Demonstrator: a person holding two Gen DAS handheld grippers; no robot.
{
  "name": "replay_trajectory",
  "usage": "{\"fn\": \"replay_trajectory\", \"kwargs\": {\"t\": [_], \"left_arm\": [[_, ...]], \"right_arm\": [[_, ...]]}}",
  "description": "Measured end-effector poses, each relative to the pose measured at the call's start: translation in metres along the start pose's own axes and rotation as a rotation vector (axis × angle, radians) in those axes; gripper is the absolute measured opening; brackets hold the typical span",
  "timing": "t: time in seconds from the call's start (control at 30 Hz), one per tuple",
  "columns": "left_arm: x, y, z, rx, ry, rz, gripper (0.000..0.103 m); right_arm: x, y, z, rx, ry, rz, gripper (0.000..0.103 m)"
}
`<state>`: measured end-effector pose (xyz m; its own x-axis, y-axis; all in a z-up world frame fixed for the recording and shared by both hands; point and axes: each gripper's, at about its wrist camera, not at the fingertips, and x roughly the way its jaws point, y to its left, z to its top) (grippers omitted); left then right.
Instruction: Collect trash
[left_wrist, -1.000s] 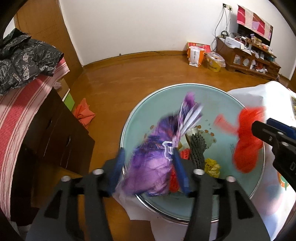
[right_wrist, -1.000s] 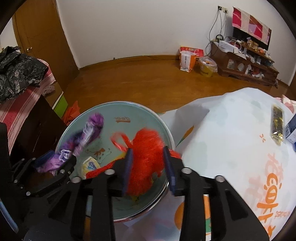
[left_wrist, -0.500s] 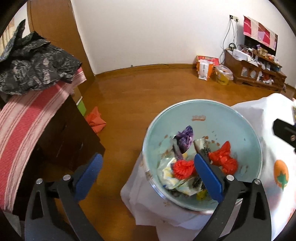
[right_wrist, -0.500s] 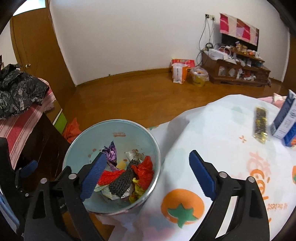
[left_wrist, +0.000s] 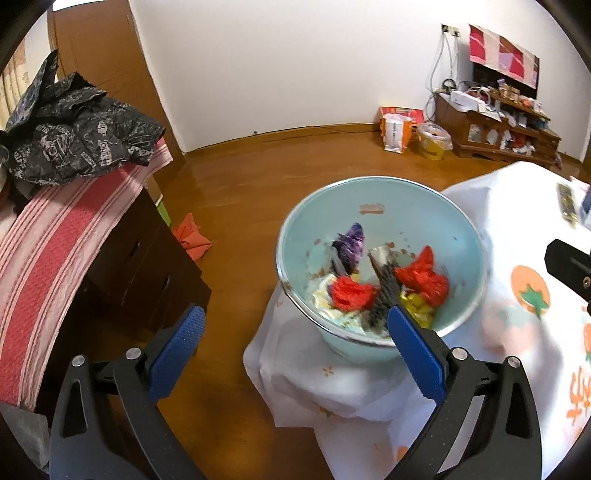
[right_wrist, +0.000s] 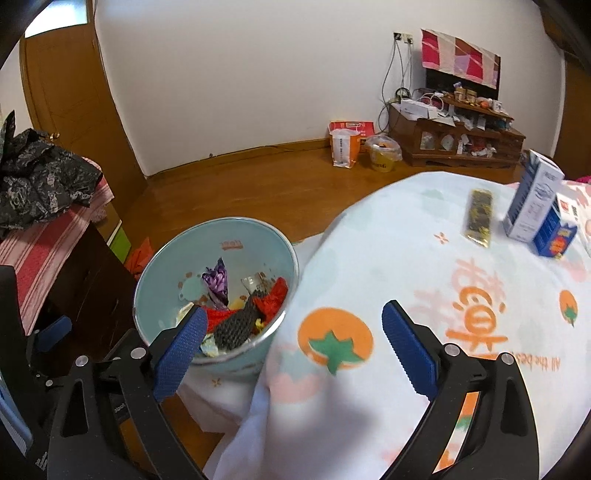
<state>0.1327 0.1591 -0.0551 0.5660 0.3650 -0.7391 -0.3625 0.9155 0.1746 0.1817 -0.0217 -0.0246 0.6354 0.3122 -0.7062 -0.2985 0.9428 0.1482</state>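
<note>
Trash: purple wrapper (left_wrist: 351, 245), red scraps (left_wrist: 424, 277) lie in the pale blue bowl (left_wrist: 461, 236), at table edge. Left gripper (left_wrist: 295, 343) spread wide, empty; bowl at 1 o'clock. Right gripper (right_wrist: 291, 332) wide, empty. Only right view shows cartons (right_wrist: 535, 199) at 2 o'clock on tablecloth (right_wrist: 406, 258).

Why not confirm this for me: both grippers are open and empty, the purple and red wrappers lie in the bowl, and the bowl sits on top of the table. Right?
One thing is wrong: the bowl is not on the table. The right wrist view shows it beside the table's edge and lower, on draped white cloth. The rest holds: left gripper and right gripper are open and empty, and the purple wrapper and red wrapper lie in the bowl.
</note>
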Motion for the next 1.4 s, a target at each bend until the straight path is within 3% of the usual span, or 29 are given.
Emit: {"fn": "replay_trajectory", "kwargs": {"t": [0.3, 0.7, 1.13, 1.4], "left_arm": [[-0.027, -0.029, -0.013, 0.061, -0.013, -0.042, 0.097], [-0.056, -0.060, -0.029, 0.121, -0.040, -0.102, 0.097], [-0.117, -0.069, -0.049, 0.138, -0.179, -0.194, 0.097], [-0.140, -0.056, -0.058, 0.113, -0.190, -0.274, 0.097]], "right_arm": [[-0.023, -0.029, -0.021, 0.079, 0.011, -0.019, 0.094], [-0.070, -0.078, -0.056, 0.180, -0.024, -0.150, 0.094], [-0.120, -0.085, -0.084, 0.200, -0.112, -0.221, 0.094], [-0.151, -0.071, -0.087, 0.184, -0.173, -0.239, 0.094]]}}
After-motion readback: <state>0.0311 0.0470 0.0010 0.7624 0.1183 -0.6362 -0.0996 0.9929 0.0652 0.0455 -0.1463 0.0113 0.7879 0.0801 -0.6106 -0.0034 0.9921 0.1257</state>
